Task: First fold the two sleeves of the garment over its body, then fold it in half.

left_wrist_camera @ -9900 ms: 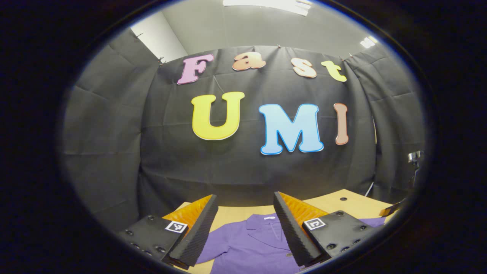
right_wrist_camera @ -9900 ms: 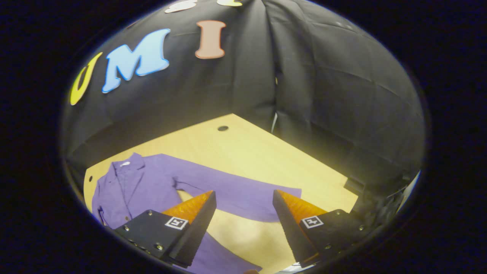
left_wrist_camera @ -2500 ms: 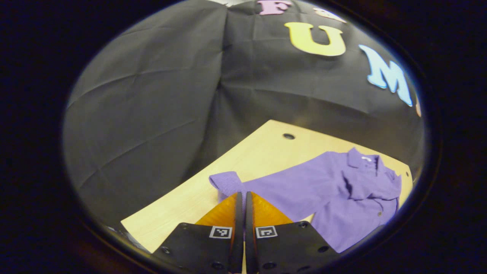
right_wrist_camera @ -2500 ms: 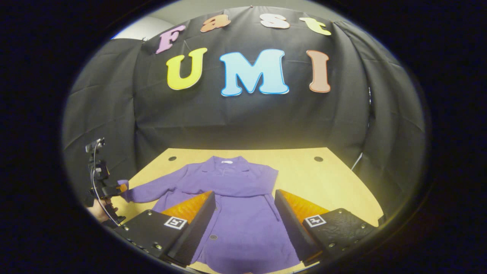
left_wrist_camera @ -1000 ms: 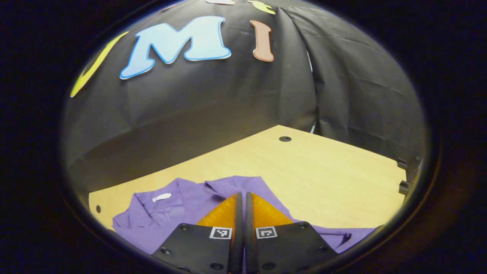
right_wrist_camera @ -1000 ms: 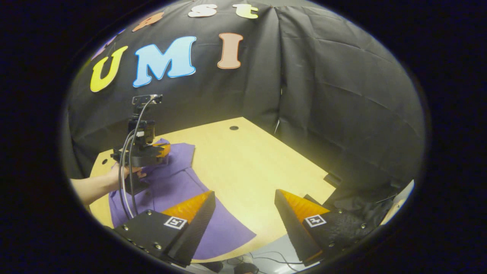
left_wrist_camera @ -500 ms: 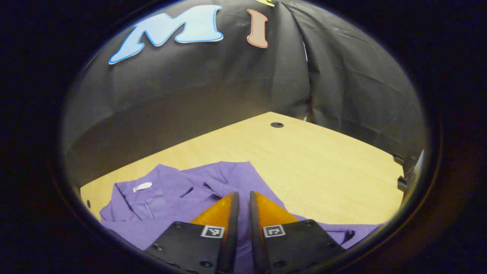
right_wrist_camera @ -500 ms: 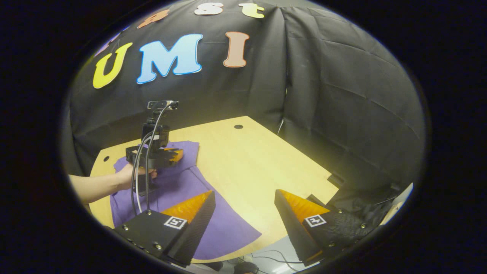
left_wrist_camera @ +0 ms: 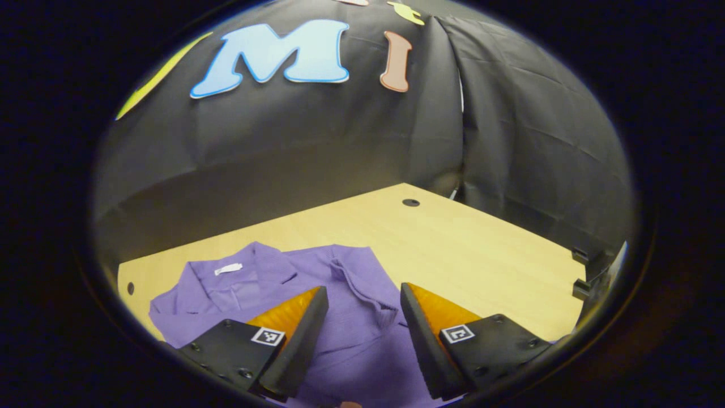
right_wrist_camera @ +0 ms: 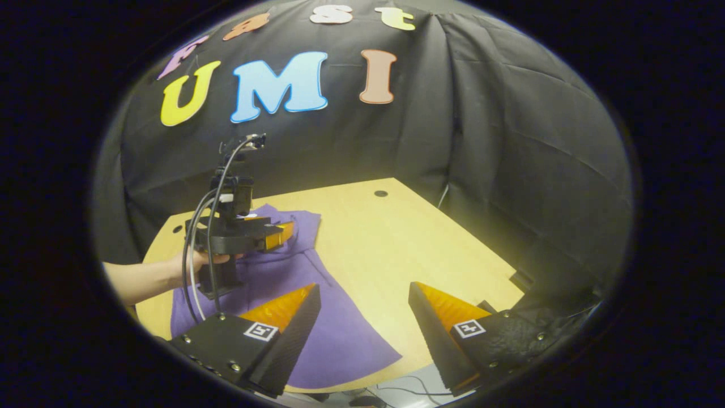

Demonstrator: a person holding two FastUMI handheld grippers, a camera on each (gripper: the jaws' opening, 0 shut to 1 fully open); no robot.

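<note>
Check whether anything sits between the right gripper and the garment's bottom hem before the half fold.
Nothing visible does. The right gripper is open just above the purple shirt's hem, with bare wooden table beside it. The left gripper, also open, is farther off over the collar end.

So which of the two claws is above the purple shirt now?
The left claw, in the hand, is over the shirt near its collar. The right claw, open too, is near the table edge.

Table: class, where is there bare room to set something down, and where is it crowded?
Bare: the table between the purple shirt and the booth wall. Crowded: the shirt's side, where the left hand-held gripper hovers over the cloth.
</note>
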